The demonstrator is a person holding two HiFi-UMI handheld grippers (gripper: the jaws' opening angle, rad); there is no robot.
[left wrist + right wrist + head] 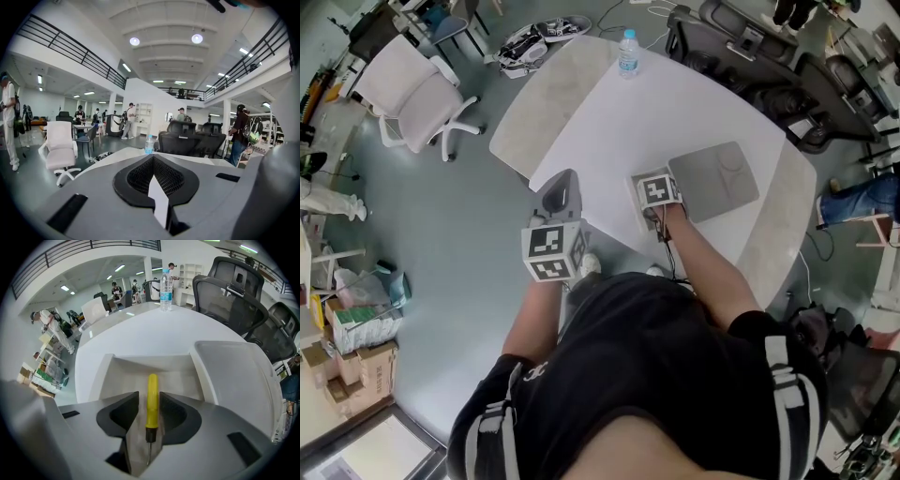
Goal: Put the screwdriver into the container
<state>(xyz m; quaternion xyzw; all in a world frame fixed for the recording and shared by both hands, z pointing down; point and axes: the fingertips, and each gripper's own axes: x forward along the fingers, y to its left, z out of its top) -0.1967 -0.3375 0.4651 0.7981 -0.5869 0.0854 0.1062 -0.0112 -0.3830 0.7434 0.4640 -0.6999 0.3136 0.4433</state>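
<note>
Left tool [157,187]: jaws closed together with nothing between them, held off the near left edge of the white rounded desk [675,112].
Right tool [149,401]: over the desk's near edge, jaws a little apart. A sliver of gap shows on one side of the handle, so it looks unclamped.
Yellow-handled screwdriver [152,394]: between the right tool's jaws, over the open white rectangular container [105,376]. Whether it rests on the bottom I cannot tell.
Grey flat lid-like panel [239,376]: just right of the container.
Risk: if the loose handle sticks to one pad, it could drag or tip against a wall when the tool lifts.
Long axis: runs along the jaws, with the metal tip toward the tool's body and the handle end toward the desk's far edge.
</note>
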